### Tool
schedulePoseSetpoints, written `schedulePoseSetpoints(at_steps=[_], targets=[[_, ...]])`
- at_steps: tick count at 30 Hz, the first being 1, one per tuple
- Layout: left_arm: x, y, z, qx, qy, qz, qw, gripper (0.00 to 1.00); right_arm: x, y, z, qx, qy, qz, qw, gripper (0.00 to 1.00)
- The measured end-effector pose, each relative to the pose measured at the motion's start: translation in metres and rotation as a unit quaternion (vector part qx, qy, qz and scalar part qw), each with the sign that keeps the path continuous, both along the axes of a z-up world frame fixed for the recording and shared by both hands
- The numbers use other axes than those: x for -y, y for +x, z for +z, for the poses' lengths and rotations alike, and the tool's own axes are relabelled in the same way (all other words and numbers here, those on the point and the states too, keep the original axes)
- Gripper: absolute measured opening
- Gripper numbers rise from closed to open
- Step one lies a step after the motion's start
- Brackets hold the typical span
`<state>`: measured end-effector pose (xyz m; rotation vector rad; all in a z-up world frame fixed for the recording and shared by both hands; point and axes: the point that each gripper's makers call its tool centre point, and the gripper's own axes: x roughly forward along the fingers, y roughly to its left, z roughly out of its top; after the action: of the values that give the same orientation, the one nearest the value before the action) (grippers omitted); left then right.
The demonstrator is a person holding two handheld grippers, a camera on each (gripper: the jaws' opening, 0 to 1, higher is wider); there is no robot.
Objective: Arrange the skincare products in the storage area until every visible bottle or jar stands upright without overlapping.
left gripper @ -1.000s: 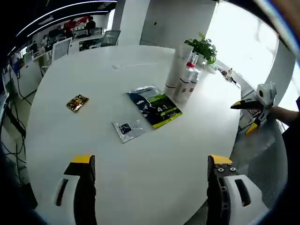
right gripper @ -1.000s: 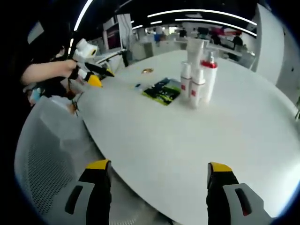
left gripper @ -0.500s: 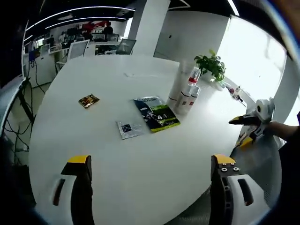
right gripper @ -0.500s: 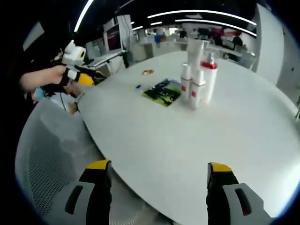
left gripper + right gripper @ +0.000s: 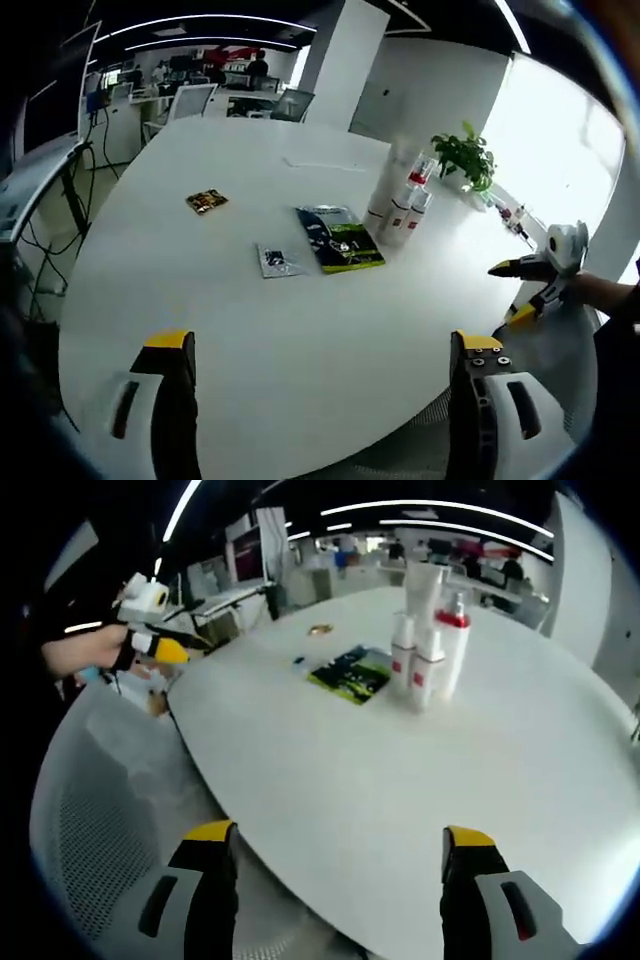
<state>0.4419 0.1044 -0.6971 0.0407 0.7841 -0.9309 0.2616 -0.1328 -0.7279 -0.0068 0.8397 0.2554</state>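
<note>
**Bottles look upright & grouped — task appears near done**

Both hand-held grippers are off the products. Left hand-held gripper [image 5: 318, 350]: jaws spread wide, nothing between them, hanging over the near edge of the round white tabletop [image 5: 250, 330]. Right hand-held gripper [image 5: 338, 845]: jaws likewise wide apart, empty, at the tabletop's edge w/ a white mesh chair [image 5: 90, 830] below and to its left.

Task items: cluster of white skincare bottles w/ red bands and one red-capped pump [image 5: 428, 640] stands well ahead of the right hand-held gripper, slightly to its right; in the left gripper view the same cluster [image 5: 400, 200] sits far ahead, right of centre. All appear upright, standing close side by side; can't tell if any touch. None seen lying down or stacked.

Other stuff ahead of the left hand-held gripper: green-and-dark flat sachet pack [image 5: 338, 238] just beside the bottles, small silver foil sachet [image 5: 276, 260] nearer, small gold-brown packet [image 5: 206, 201] further left. All lie flat, apart from each other.

Judgement: bottle part looks finished. What's left, if anything: check whether the flat sachets count as targets. A potted green plant [image 5: 465, 160] sits beyond the bottles.
</note>
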Motion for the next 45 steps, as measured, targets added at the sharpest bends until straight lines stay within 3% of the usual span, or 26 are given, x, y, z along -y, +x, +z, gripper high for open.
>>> schedulePoseSetpoints(at_steps=[10,19,35,45], targets=[[0.000,0.005,-0.002,-0.005,-0.002,0.014,0.9999,0.99,0.003,0.000,0.001,0.003,-0.001,-0.007,1.0000,0.87],[0.005,0.014,0.002,0.003,0.012,-0.002,0.9999,0.98,0.001,0.000,0.001,0.004,0.000,-0.004,1.0000,0.87],[0.022,0.070,0.008,0.031,0.071,-0.065,0.9948,0.94,0.005,-0.002,0.000,0.000,-0.002,-0.008,1.0000,0.86],[0.032,0.097,0.000,0.040,0.107,-0.103,0.9881,0.90,0.006,-0.002,-0.002,-0.005,0.001,-0.013,0.9999,0.86]])
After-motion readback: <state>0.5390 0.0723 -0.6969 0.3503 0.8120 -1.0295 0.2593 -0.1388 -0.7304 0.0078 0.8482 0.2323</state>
